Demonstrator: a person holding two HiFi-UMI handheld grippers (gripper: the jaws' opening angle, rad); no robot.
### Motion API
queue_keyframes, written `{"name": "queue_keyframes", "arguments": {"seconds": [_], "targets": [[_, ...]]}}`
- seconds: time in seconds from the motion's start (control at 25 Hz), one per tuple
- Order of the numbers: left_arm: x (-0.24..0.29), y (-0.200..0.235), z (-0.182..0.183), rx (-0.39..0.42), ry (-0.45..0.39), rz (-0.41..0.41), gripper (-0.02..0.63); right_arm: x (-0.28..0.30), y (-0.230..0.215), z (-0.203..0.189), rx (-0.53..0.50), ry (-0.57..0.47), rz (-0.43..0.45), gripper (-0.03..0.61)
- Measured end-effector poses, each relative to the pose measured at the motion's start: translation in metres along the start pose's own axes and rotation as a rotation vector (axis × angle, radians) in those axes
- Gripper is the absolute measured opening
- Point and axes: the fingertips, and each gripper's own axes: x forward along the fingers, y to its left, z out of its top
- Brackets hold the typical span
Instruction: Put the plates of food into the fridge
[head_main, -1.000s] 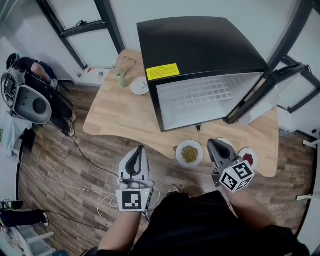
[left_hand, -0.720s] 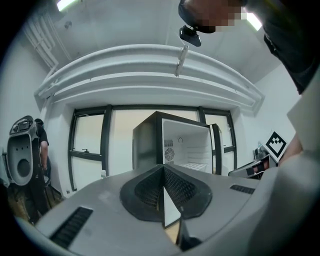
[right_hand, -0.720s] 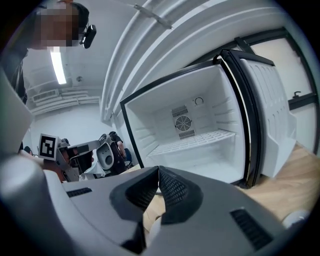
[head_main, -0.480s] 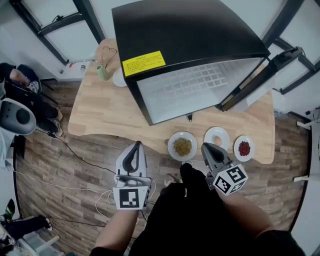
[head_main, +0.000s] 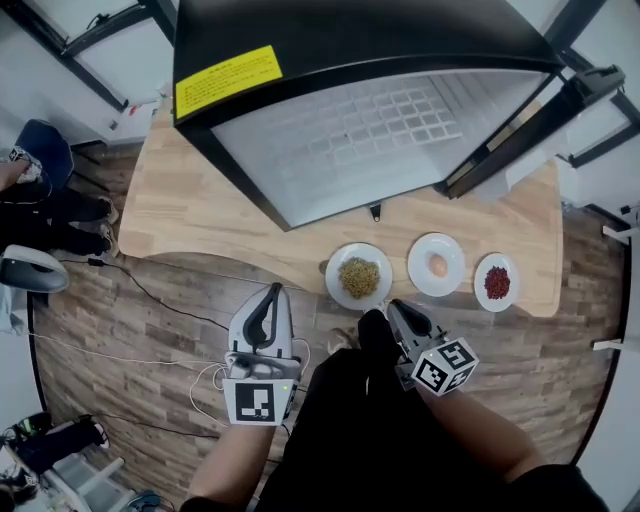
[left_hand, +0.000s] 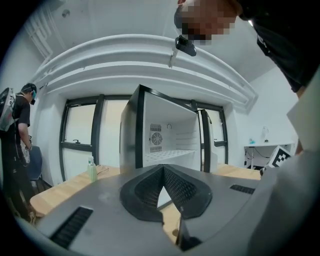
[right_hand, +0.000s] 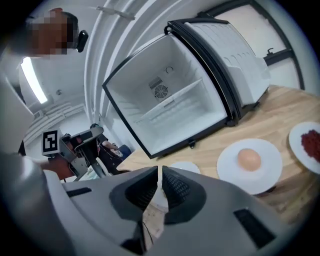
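Note:
Three white plates stand in a row near the wooden table's (head_main: 200, 215) front edge: one with yellow-green food (head_main: 360, 277), one with a pale round item (head_main: 437, 265) (right_hand: 249, 165), one with red food (head_main: 497, 282) (right_hand: 310, 145). Behind them the black fridge (head_main: 340, 140) (right_hand: 175, 110) (left_hand: 165, 135) stands open and empty. My left gripper (head_main: 272, 293) (left_hand: 162, 170) is shut on nothing, off the table's front edge. My right gripper (head_main: 394, 306) (right_hand: 160, 173) is also shut and empty, just in front of the yellow-green plate.
The fridge door (head_main: 530, 120) swings out to the right over the table. A green bottle (left_hand: 92, 170) stands at the table's far left. A person (left_hand: 20, 125) is off to the left. Cables (head_main: 150, 300) lie on the wooden floor.
The head view has shifted forward: the fridge fills more of the frame and all three plates now show. Both grippers stay shut, low in front of the table.

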Motion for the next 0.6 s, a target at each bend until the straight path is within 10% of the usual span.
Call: {"name": "queue_keyframes", "arguments": {"seconds": [0.6], "targets": [[-0.016, -0.013, -0.036, 0.009, 0.060, -0.033, 0.005, 0.044, -0.054, -0.089, 0.609, 0.015, -0.114, 0.199]]}}
